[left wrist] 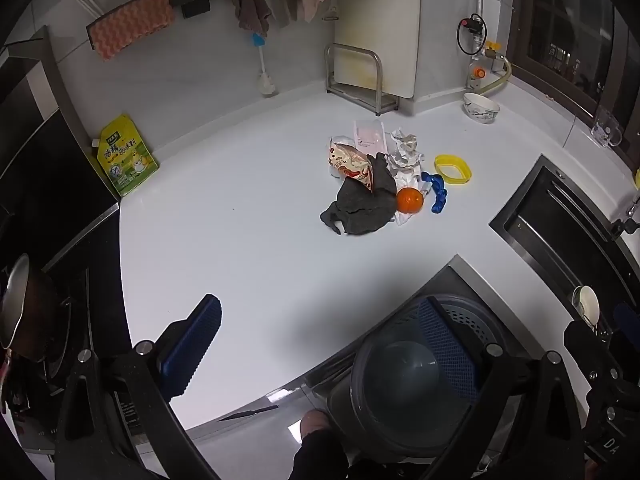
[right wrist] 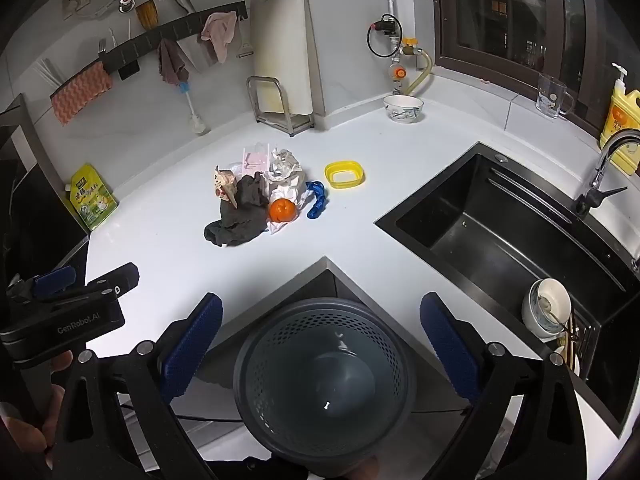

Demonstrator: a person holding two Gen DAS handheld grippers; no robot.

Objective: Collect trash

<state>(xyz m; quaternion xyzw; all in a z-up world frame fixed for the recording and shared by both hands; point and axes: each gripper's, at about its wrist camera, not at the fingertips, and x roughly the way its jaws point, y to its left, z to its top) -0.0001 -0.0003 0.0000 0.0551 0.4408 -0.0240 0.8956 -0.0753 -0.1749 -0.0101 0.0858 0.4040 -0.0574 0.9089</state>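
Observation:
A trash pile lies on the white counter (left wrist: 240, 240): a dark grey rag (left wrist: 360, 208), a snack wrapper (left wrist: 352, 164), crumpled paper (left wrist: 404, 148), a pink packet (left wrist: 370, 134), an orange fruit (left wrist: 409, 200), a blue twisted piece (left wrist: 438, 194) and a yellow ring (left wrist: 453, 168). The pile also shows in the right wrist view, with the rag (right wrist: 240, 216) and the orange (right wrist: 282, 210). A grey perforated bin (right wrist: 324, 376) stands below the counter corner. My left gripper (left wrist: 328, 352) is open and empty over the counter edge. My right gripper (right wrist: 320, 352) is open and empty above the bin.
A black sink (right wrist: 500, 240) is at the right, with bowls (right wrist: 548, 308) on its near edge. A white bowl (right wrist: 403, 108), a cutting board rack (right wrist: 280, 108), a green pouch (right wrist: 90, 200), a glass mug (right wrist: 554, 96) and a yellow soap bottle (right wrist: 622, 120) stand along the back.

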